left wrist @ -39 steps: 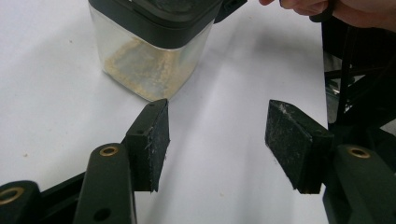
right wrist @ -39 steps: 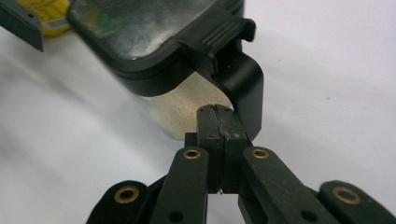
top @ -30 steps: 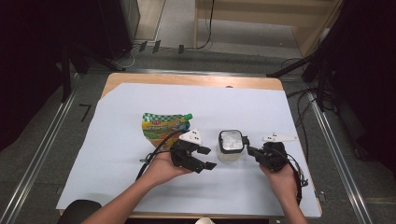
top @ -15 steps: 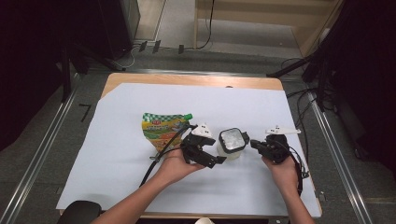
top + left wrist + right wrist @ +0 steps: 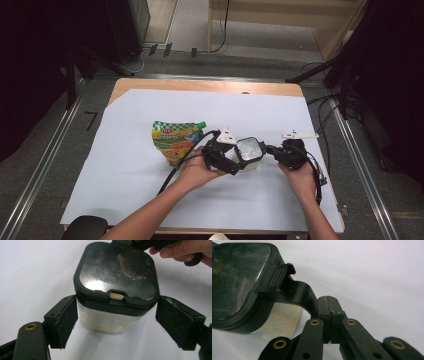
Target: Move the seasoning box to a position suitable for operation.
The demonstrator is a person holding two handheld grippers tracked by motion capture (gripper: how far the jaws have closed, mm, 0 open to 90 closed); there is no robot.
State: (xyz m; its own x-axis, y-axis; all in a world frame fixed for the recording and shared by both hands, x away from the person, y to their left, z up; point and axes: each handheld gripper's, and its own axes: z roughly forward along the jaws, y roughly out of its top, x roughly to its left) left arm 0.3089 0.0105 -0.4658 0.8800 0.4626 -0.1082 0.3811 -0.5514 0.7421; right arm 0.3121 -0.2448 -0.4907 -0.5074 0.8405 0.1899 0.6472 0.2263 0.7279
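A small clear container [image 5: 248,152] with a black lid stands on the white sheet, with pale grains in its bottom [image 5: 107,322]. My left gripper [image 5: 239,161] is open. Its pads [image 5: 65,322] stand on either side of the container's body, the left one close and the right one a little apart. My right gripper [image 5: 274,150] comes in from the right and is shut on the lid's black latch tab [image 5: 297,293], right beside the container [image 5: 237,282]. In the left gripper view, the hand holding the right gripper [image 5: 185,250] is behind the lid [image 5: 117,275].
A green and orange spouted pouch [image 5: 176,137] lies flat just left of the left hand. The white sheet [image 5: 125,200] covers the wooden table [image 5: 200,85]. Cables trail from both grippers. Metal rails and dark equipment flank the table.
My left gripper has moved right and now straddles the container. My right gripper has moved left and taken hold of the latch tab.
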